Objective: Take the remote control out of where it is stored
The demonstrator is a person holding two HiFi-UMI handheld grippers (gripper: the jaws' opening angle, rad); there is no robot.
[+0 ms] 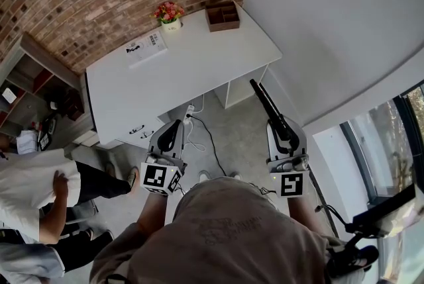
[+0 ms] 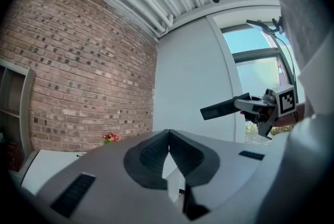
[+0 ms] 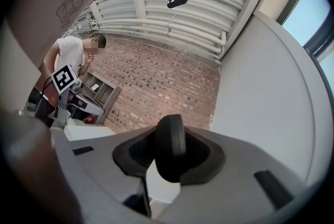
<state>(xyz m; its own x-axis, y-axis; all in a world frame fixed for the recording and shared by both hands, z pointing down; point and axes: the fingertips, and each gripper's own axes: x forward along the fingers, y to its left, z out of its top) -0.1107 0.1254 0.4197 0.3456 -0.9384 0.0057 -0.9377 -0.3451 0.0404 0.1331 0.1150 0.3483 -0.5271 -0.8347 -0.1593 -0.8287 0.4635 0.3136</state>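
Note:
The long black remote control sticks out forward from my right gripper, whose jaws are shut on its near end, in the air above the floor in front of the white desk. In the right gripper view the remote shows end-on between the pads. The left gripper view catches it from the side, the remote level in the right gripper. My left gripper hovers to the left, near the desk's front edge. Its jaws meet with nothing between them.
On the desk stand a brown wooden organiser box, a small pot of flowers and a printed sheet. A cable trails over the floor under the desk. A person in white stands at the left beside a wooden shelf.

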